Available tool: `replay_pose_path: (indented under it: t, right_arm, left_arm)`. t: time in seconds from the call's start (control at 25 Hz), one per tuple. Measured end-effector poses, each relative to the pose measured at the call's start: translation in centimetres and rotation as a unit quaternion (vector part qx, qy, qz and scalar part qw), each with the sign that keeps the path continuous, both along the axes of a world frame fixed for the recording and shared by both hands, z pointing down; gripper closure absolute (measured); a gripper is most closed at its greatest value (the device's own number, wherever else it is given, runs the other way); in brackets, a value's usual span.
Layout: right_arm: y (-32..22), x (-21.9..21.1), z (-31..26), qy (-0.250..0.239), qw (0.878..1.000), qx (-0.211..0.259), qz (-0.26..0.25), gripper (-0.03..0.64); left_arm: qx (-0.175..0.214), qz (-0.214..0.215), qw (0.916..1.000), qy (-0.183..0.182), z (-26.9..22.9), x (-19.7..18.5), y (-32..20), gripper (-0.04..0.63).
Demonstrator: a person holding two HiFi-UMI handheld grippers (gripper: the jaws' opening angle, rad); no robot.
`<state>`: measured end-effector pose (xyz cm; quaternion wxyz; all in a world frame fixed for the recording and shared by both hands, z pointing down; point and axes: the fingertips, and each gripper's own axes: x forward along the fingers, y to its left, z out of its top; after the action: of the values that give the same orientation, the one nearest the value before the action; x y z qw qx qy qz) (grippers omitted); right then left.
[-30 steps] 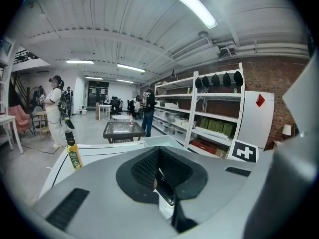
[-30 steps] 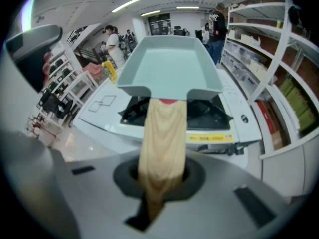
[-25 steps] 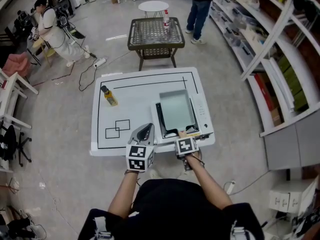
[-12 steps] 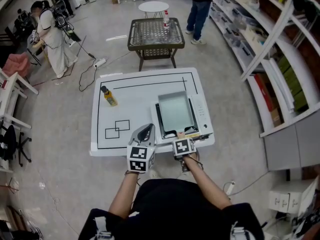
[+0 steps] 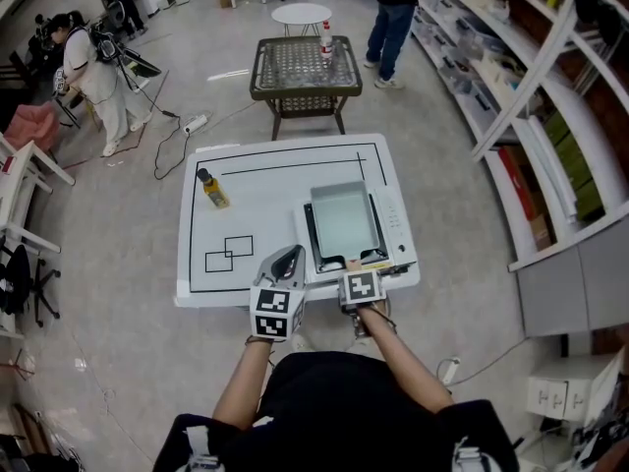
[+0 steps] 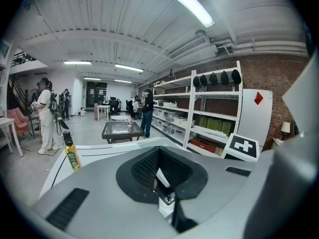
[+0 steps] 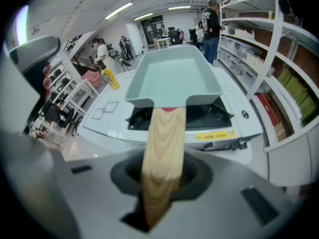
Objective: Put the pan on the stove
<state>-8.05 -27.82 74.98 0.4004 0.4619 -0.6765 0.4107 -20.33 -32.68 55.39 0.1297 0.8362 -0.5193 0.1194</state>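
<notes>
Pan [image 5: 343, 219] flat on stove [image 5: 392, 226], right side of counter [image 5: 256, 180]. Right hand-held gripper [image 7: 159, 183]: jaws just been opening, loosely spread round wooden handle [image 7: 163, 143]. Left hand-held gripper [image 5: 283, 259] pressed together, empty. Best: spread wider, back straight off along handle, no nudging pan.

- Long ceiling strips [image 6: 185, 3] give bright, even light; the nearest burns out to plain white in the left gripper view.
- In the head view the white table [image 5: 285, 180] and pale floor [image 5: 108, 234] are evenly lit, with soft, faint shadows.
- Both gripper views bulge like a fish-eye: the shelves [image 7: 279, 39] bow and the corners go black.
- The pan handle [image 7: 162, 158] blurs close to the right gripper view's lens.
</notes>
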Motion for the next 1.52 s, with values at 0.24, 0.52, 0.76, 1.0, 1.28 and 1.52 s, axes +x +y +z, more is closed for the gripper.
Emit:
replay_pose_path:
  t: [0.24, 0.52, 0.76, 1.0, 1.28, 1.52]
  right_arm:
    - [-0.7, 0.7, -1.1, 0.006, 1.000, 0.013, 0.004, 0.494]
    - [-0.7, 0.2, -2.4, -0.019, 1.000, 0.019, 0.010, 0.437]
    - [-0.8, 0.0, -2.8, -0.023, 0.999, 0.029, 0.000, 0.411]
    - [-0.4, -0.3, -3.5, -0.030, 0.999, 0.036, -0.020, 0.397]
    - [-2.5, 0.6, -8.0, -0.043, 0.993, 0.103, -0.021, 0.397]
    - [-5.0, 1.9, -12.1, -0.057, 0.982, 0.178, -0.032, 0.417]
  left_arm:
    - [0.003, -0.001, 1.0000, 0.002, -0.1, 0.1, 0.0, 0.571]
    - [0.005, -0.003, 0.9999, 0.016, -0.8, 0.4, -0.1, 0.571]
    - [0.007, -0.006, 0.9999, 0.013, -0.9, 0.6, -0.2, 0.571]
    - [0.006, -0.007, 0.9999, 0.011, -0.9, 1.0, -0.4, 0.571]
    - [0.013, -0.005, 0.9999, 0.005, -1.3, 1.6, -0.3, 0.571]
    - [0.027, -0.004, 0.9996, 0.001, -2.6, 1.8, -0.6, 0.571]
